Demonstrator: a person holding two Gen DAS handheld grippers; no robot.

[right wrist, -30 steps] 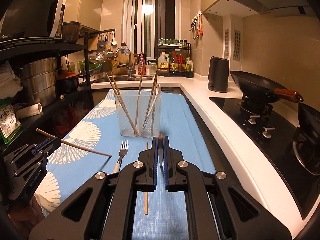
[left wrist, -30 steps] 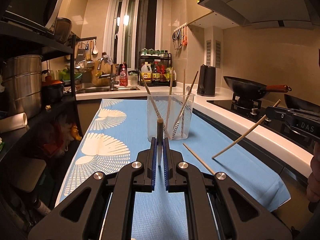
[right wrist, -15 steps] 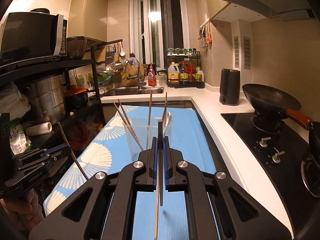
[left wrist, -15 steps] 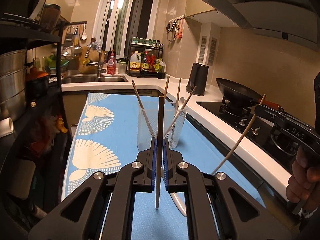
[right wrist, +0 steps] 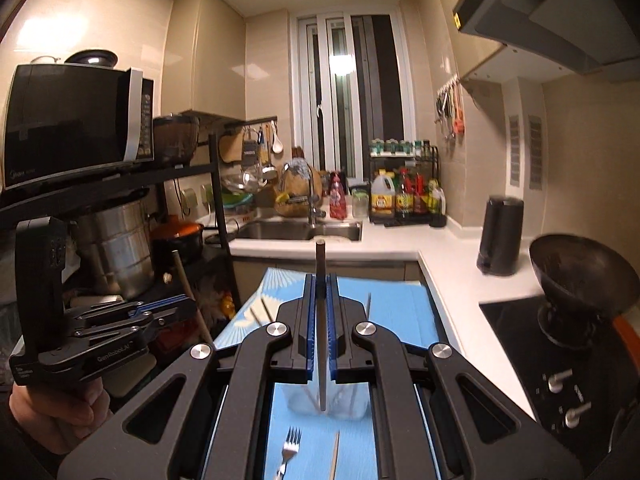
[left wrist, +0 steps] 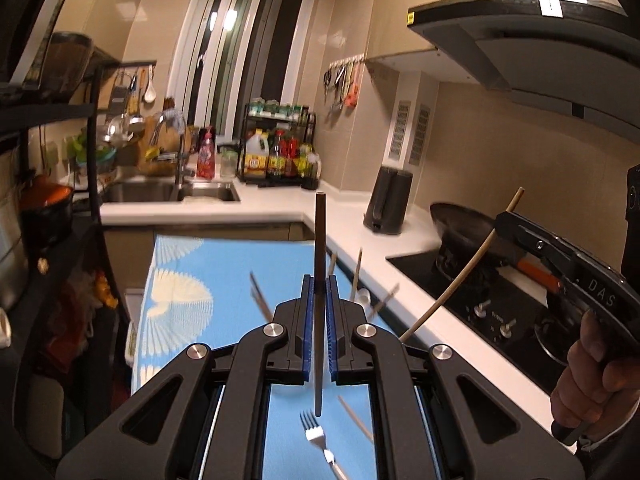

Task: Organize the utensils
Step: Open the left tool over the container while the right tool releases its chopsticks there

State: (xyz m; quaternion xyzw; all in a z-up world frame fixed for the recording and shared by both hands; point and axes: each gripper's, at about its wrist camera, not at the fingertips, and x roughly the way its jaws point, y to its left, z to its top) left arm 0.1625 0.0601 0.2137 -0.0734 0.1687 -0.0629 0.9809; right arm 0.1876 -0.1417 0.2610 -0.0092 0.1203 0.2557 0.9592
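Note:
My left gripper [left wrist: 319,280] is shut on a wooden chopstick [left wrist: 320,240] held upright above the blue mat [left wrist: 180,280]. My right gripper [right wrist: 321,280] is shut on another chopstick [right wrist: 321,264], also upright; it shows in the left wrist view [left wrist: 456,280] slanting from the right gripper. A clear holder [right wrist: 328,404] with several chopsticks stands below both grippers, mostly hidden behind the jaws; chopstick tips [left wrist: 356,268] stick up. A fork [right wrist: 290,448] and a loose chopstick [right wrist: 335,456] lie on the mat in front of the holder.
A stove with a black wok [right wrist: 576,280] is at the right. A black kettle [right wrist: 500,236] stands on the white counter. A sink [right wrist: 300,232] is at the back. A dark shelf rack with pots [right wrist: 116,248] and a microwave [right wrist: 76,124] stands at the left.
Both grippers have risen and tilted upward, each lifting its chopstick well above the mat; the holder has dropped low in both views.

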